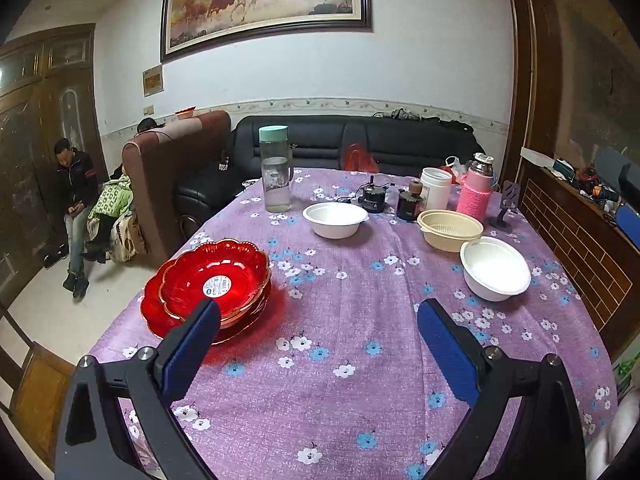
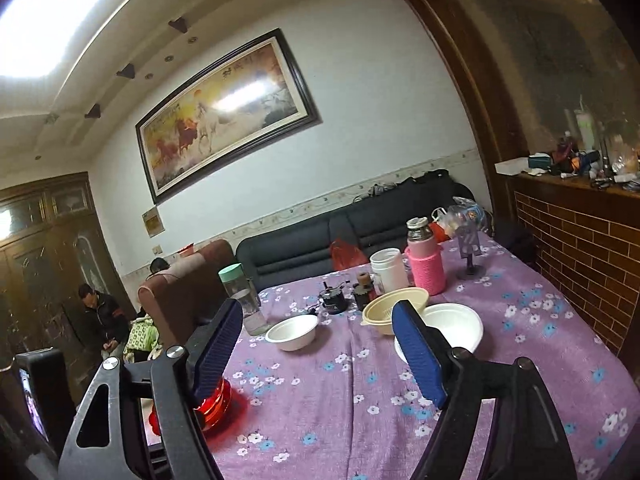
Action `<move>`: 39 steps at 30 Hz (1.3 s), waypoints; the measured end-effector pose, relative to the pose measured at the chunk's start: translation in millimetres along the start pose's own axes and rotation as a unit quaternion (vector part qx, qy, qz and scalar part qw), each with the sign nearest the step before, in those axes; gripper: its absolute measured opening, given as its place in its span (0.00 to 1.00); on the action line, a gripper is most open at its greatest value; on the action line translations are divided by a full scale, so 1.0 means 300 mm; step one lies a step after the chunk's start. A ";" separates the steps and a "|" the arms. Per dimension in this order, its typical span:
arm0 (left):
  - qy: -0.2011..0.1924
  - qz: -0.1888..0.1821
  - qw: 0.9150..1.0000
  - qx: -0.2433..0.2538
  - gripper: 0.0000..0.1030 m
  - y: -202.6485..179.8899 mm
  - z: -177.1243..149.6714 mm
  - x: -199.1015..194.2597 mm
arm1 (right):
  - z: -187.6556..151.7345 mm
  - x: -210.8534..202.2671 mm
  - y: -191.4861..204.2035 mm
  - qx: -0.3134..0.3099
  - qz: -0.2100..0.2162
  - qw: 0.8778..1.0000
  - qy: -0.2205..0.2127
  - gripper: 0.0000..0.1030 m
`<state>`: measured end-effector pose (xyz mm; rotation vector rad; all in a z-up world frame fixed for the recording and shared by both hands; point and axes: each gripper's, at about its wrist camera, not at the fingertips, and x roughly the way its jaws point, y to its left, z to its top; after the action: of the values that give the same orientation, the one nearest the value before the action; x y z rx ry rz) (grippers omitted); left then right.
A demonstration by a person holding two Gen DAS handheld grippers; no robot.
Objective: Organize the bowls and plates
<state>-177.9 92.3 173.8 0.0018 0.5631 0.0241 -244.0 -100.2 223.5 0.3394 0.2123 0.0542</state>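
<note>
red plates, two, scalloped with gold rims, stacked at the near left of the table, a white sticker in the well of the top one; the same stack showed partly behind a finger in the right wrist view. left gripper: jaws wide apart, empty, blue pads, held above the purple floral cloth just right of the stack. right gripper: jaws likewise spread, holding nothing, raised over the table. white bowl, near right, upright, beside and apparently touching the cream strainer bowl behind it. second white bowl, centre, well apart from both. clear water bottle with mint lid, upright, behind and left of the centre bowl. small dark items, white jar and pink-sleeved flask stood in a row at the far edge. black sofa beyond the table; framed horse painting on the wall above.
</note>
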 end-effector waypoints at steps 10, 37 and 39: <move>-0.010 0.005 1.000 -0.009 0.96 0.074 0.071 0.018 | 0.015 0.092 0.010 -0.018 -0.003 1.000 0.019 0.79; -0.057 0.014 0.998 0.009 0.96 0.218 0.828 0.168 | 0.619 0.632 0.226 -0.100 0.012 0.990 0.099 0.82; -0.036 0.007 0.999 -0.001 0.96 0.215 0.808 0.269 | 0.559 0.721 0.191 -0.097 0.006 0.988 0.122 0.82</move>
<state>18.2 159.8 336.3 0.0036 0.4908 0.0379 2.4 -81.8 354.6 0.1389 0.4454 0.1276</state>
